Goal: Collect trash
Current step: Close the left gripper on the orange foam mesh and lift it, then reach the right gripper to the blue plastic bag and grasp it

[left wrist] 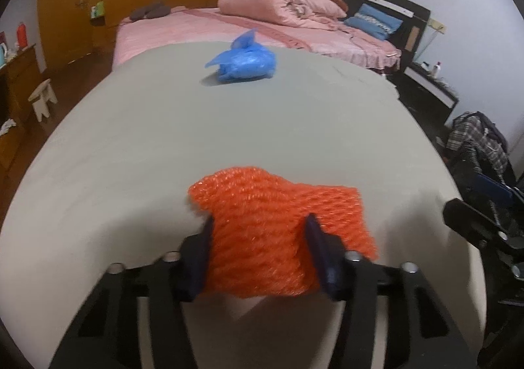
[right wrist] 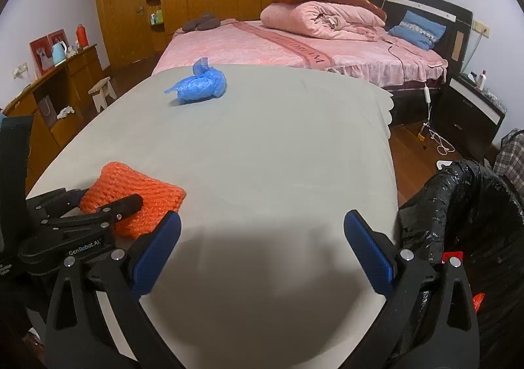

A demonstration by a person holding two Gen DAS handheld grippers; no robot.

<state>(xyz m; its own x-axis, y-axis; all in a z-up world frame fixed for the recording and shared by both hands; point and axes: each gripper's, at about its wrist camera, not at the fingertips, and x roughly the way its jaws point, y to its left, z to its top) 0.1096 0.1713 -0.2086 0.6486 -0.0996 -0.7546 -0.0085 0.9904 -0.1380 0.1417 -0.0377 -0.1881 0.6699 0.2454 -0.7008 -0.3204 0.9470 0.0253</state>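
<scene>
An orange foam net (left wrist: 262,205) lies at the near edge of the grey-covered table (left wrist: 163,146). My left gripper (left wrist: 258,221) is shut on it, one dark pad pressing each side. In the right wrist view the same net (right wrist: 144,192) sits at the left, with a left gripper finger (right wrist: 129,202) across it. A crumpled blue plastic bag (left wrist: 242,61) (right wrist: 199,82) rests far back on the table. My right gripper (right wrist: 262,228) is open above bare cloth, its blue pads wide apart with nothing between them. It also shows as a dark shape (left wrist: 475,224) at the right of the left wrist view.
A bin lined with a black trash bag (right wrist: 458,202) stands by the table's right edge. A pink bed (right wrist: 278,44) with a rolled quilt lies beyond the table. A wooden dresser (right wrist: 65,80) and a small stool (right wrist: 103,92) are at the left, a nightstand (right wrist: 475,110) at the right.
</scene>
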